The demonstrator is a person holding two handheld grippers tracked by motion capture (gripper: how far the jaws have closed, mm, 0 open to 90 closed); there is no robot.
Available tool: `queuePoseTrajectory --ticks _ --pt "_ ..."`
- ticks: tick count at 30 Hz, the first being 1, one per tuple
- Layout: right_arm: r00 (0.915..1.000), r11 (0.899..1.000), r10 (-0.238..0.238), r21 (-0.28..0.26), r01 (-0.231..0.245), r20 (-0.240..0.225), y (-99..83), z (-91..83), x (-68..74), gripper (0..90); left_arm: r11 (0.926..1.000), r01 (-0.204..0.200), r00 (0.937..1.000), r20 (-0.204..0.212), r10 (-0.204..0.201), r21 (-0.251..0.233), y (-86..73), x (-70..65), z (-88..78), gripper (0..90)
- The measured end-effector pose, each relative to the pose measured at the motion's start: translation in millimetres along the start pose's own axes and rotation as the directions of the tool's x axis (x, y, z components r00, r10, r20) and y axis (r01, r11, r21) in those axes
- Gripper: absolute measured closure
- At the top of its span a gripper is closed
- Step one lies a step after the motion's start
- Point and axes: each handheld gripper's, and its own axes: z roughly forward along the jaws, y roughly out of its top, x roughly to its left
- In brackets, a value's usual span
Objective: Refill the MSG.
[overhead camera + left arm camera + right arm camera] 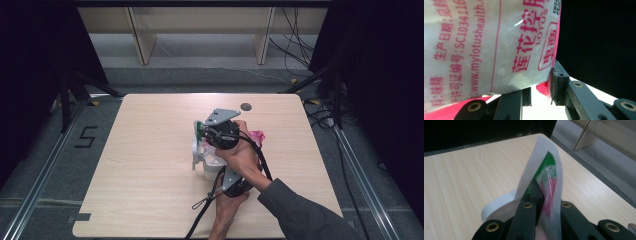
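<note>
Basically one soft plastic bag (489, 50), white and see-through with pink print and a pink edge, held between both grippers above the middle of the table (150, 200). In the left gripper view the bag hangs right in front of the camera, its lower pink corner pinched between the two black jaws, so the left gripper (541, 92) is clenched on the bag. In the right gripper view a thin folded edge of the same bag (541, 177), with a green patch and pink lines showing through, stands up between jaws pressed tight together; the right gripper (544, 202) is also clamped on the bag.

From the high view the right gripper (207, 135) sits farther from the person with its grey plate on top, the right hand (240, 155) wrapped round it, the arm in a dark sleeve (300, 210). The left gripper (220, 172) is nearer the person, just under the right forearm, its black cable (200, 215) trailing to the table edge. A bit of pink bag (257, 136) sticks out to the right of the hands.

Just below the bag a white container (200, 157) stands on the table; its rim (496, 206) shows in the right gripper view. A small dark round disc (245, 106) lies near the far edge.
</note>
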Motion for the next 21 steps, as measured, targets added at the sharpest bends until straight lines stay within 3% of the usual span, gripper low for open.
queuePoseTrajectory --ticks 11,12,13,14,15,16,17,19,21 --pt "1.0000 1.000 0.000 0.002 0.000 0.001 0.0 -0.1 0.6 89.0 1.0000 -0.007 1.0000 0.007 0.007 0.002 -0.5 0.2 0.0 73.6" --pt "1.0000 1.000 -0.002 0.012 0.003 -0.003 -0.6 0.7 1.1 89.0 0.9819 -0.145 0.9891 -0.009 0.147 0.122 2.2 9.3 -7.1 73.5" --pt "1.0000 1.000 0.002 0.010 -0.002 -0.003 -0.5 1.1 1.3 89.0 0.9862 -0.117 0.9930 -0.003 0.118 0.117 1.7 7.5 -6.5 73.5" --pt "0.9998 1.000 -0.020 -0.001 0.020 0.002 0.2 1.1 -0.4 89.0 0.9819 -0.143 0.9893 -0.010 0.146 0.123 3.4 8.4 -7.9 73.6" --pt "0.9998 1.000 -0.017 0.000 0.017 -0.004 1.1 0.0 -0.8 89.0 0.9861 -0.110 0.9938 -0.002 0.111 0.124 2.7 6.5 -7.5 73.5" --pt "1.0000 1.000 -0.003 -0.006 0.003 0.001 1.6 -1.1 -0.2 89.0 0.9859 -0.111 0.9937 -0.001 0.112 0.125 2.8 6.6 -7.6 73.6" --pt "1.0000 1.000 -0.007 -0.011 0.007 0.002 1.9 -1.5 -0.3 89.0 0.9822 -0.147 0.9887 -0.011 0.149 0.117 3.2 8.8 -7.5 73.6" --pt "0.9998 1.000 -0.020 -0.001 0.020 -0.002 1.0 -0.4 -0.5 89.0 0.9818 -0.146 0.9890 -0.005 0.148 0.121 1.9 9.4 -6.8 73.6" --pt "0.9999 1.000 -0.006 0.005 0.006 0.009 -1.3 2.3 0.9 89.0 0.9873 -0.102 0.9947 0.000 0.103 0.122 0.7 6.7 -5.9 73.5"
